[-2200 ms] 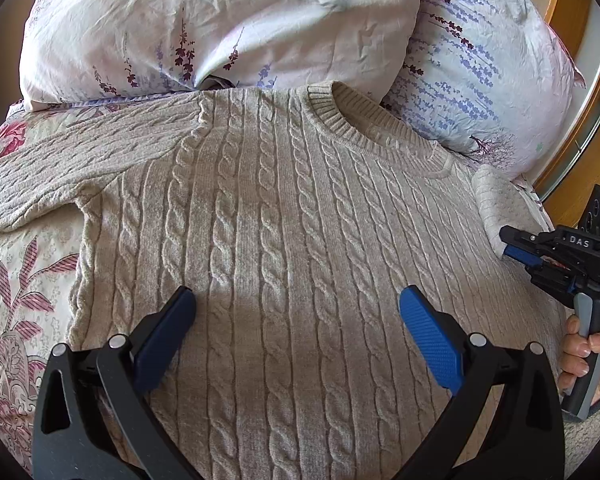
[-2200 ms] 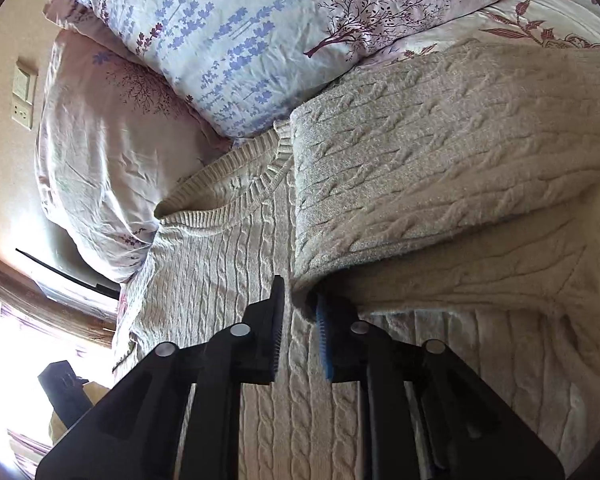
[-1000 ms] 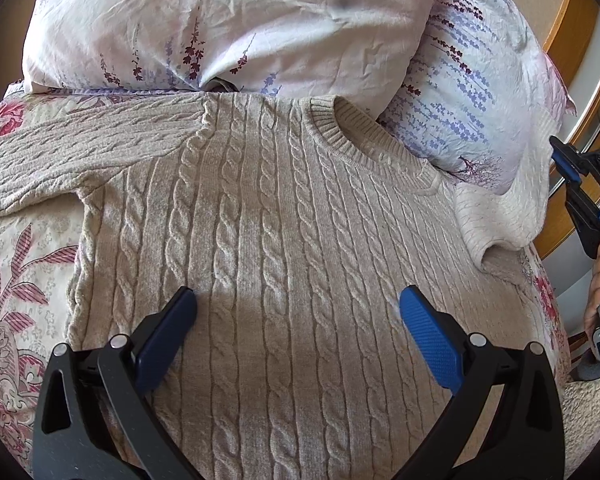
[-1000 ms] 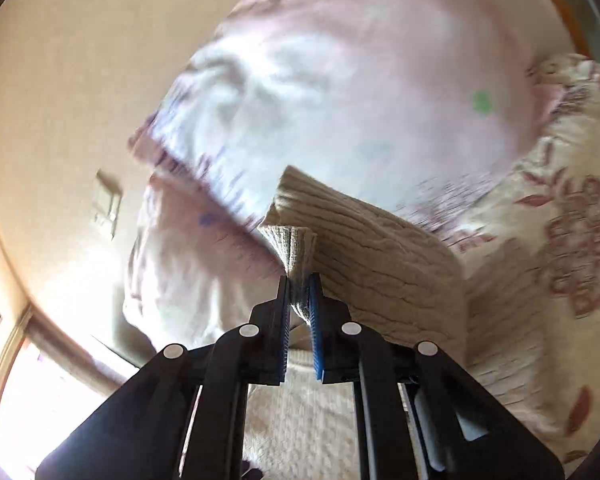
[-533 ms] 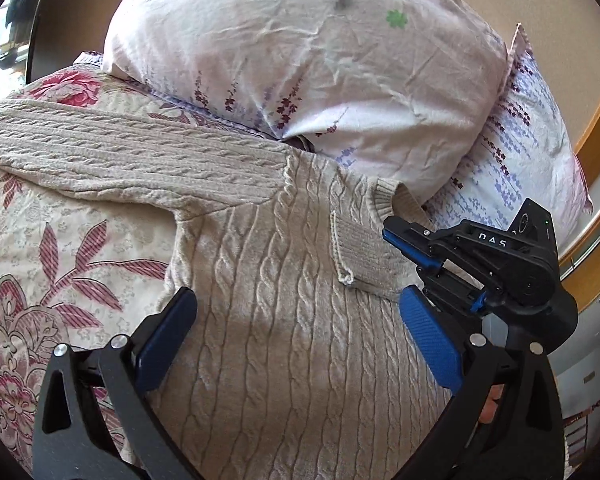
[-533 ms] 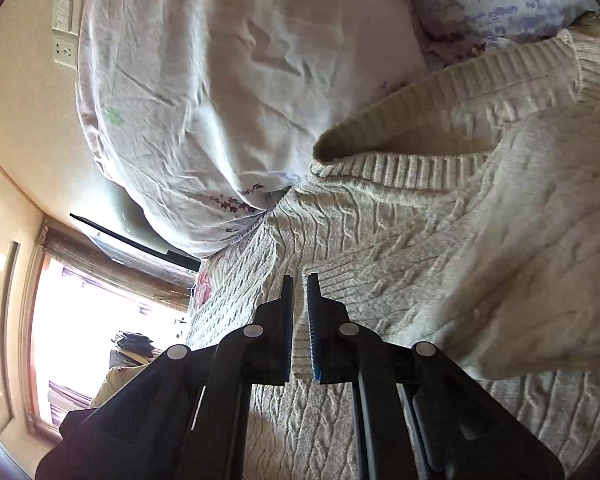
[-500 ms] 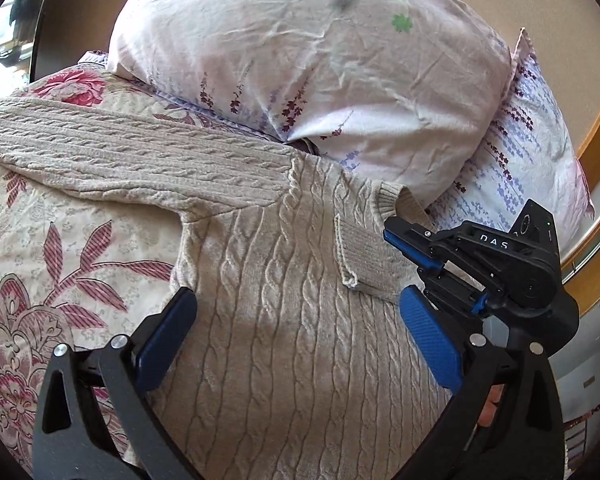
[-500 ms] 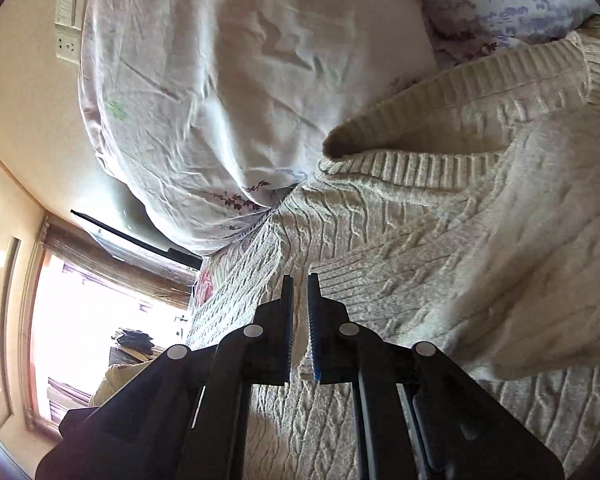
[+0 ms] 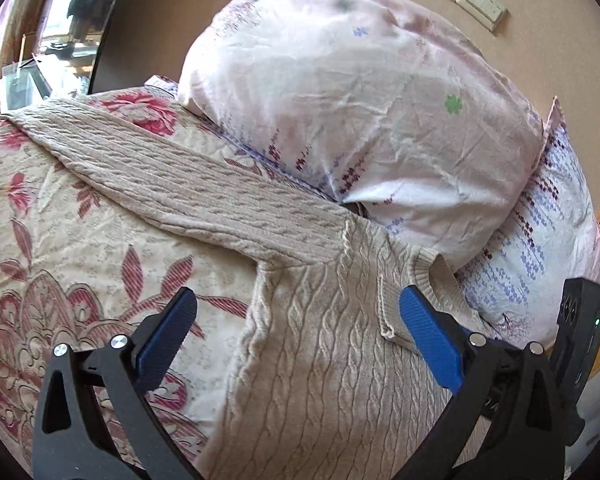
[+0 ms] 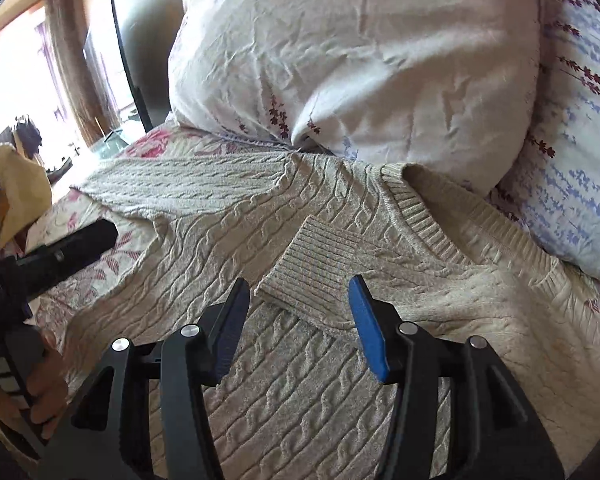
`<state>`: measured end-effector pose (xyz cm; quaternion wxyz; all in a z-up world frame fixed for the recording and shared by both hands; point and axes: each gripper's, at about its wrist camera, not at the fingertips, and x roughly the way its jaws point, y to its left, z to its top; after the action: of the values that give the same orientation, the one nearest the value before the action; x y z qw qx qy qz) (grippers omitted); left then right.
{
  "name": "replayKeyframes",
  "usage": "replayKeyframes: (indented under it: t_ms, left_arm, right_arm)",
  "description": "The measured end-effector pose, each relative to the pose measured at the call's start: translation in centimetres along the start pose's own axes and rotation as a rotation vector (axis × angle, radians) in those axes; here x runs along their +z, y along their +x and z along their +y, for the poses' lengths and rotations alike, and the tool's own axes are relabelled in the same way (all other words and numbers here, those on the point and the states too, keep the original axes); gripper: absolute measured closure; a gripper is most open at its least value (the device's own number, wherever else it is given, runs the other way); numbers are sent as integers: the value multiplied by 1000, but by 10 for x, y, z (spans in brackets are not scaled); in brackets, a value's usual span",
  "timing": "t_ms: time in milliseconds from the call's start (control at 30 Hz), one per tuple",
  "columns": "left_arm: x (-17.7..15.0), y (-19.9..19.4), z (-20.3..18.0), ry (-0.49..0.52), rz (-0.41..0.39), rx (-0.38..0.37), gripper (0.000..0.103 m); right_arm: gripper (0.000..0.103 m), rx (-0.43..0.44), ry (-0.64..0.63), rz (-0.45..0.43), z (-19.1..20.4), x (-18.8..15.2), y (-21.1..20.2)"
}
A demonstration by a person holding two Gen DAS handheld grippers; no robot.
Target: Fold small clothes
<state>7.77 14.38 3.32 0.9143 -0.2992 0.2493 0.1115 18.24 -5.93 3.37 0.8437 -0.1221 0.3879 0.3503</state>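
Right wrist view showed the right gripper (image 10: 298,320) spread wide and holding nothing, its blue pads either side of the ribbed cuff (image 10: 306,272) of the folded-in sleeve, which lay flat across the chest of the beige cable-knit sweater (image 10: 300,400) on the floral bedspread (image 10: 84,216). The left gripper (image 9: 296,336) was likewise released and empty, poised above the sweater's side edge. The other sleeve (image 9: 172,200) stretched out unfolded, its long axis running up and away to the left of that gripper, so the left hand was clearly the nearer one for it. Judging by this, that sleeve was next to fold. Open bedspread lay beneath and beside it; the white pillow (image 9: 360,100) crowded the collar (image 9: 424,276) and shoulder.
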Motion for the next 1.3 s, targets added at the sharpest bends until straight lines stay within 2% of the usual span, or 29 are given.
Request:
replayKeyframes:
  t_ms: [133,167,200,233,267,333,467,533,633,667,767,800,833,867,1000,1067,1133,1167,1233,1300]
  left_arm:
    - [7,-18,11,-54,-105,46,2]
    - [8,-19,12,-59,-111,45,2]
    - [9,-19,12,-58,-108,45,2]
    - [9,-18,12,-54,-100,48,2]
    - [10,-16,11,-50,-88,51,2]
    - [9,-11,11,-53,-65,50,2]
    - [8,-6,14,-74,-43,54,2]
    - [8,-6,15,-70,-40,58,2]
    - [7,-6,14,-59,-40,60,2]
    - [7,-6,14,-56,-41,59,2]
    - [6,-5,12,-47,-34,45,2]
    - [6,-4,10,-42,-28,40,2]
    - [5,-2,9,-36,-20,35,2]
    - [5,0,8,-31,-11,28,2]
    - [2,6,6,-35,27,4,2]
    - [1,10,8,-52,48,-18,2]
    - [1,12,9,-62,66,-22,2]
    - [1,13,9,-60,78,-30,2]
    - [3,12,7,-30,108,-53,2]
    - [7,7,9,1,131,-73,2]
  right_arm:
    - [49,-54,-71,69,13,-5,30]
    - [50,-61,-75,54,14,-6,31]
    - [61,-58,-66,47,13,-5,30]
    - [92,-66,-42,43,10,-2,29]
    - [95,-49,8,31,4,3,27]
    - [95,-1,116,-40,-11,13,15]
    - [95,28,236,-139,-19,35,9]
    - [95,37,242,-116,-12,41,21]
    - [92,46,253,8,-5,34,50]
    - [90,78,287,34,-7,27,56]
    - [61,201,425,-9,-28,9,33]
    - [45,219,472,-39,-38,2,17]
    - [35,227,517,-76,-49,-6,1]
    - [30,224,556,-109,-60,-15,-15]
    - [26,74,741,-195,-117,-69,-77]
    - [12,-17,866,-196,-150,-106,-97]
    - [13,-87,1004,-188,-179,-144,-110]
    - [21,-52,1048,-232,-190,-162,-117]
    - [48,-77,1126,-247,-206,-182,-132]
    - [52,-116,1141,-259,-210,-187,-140]
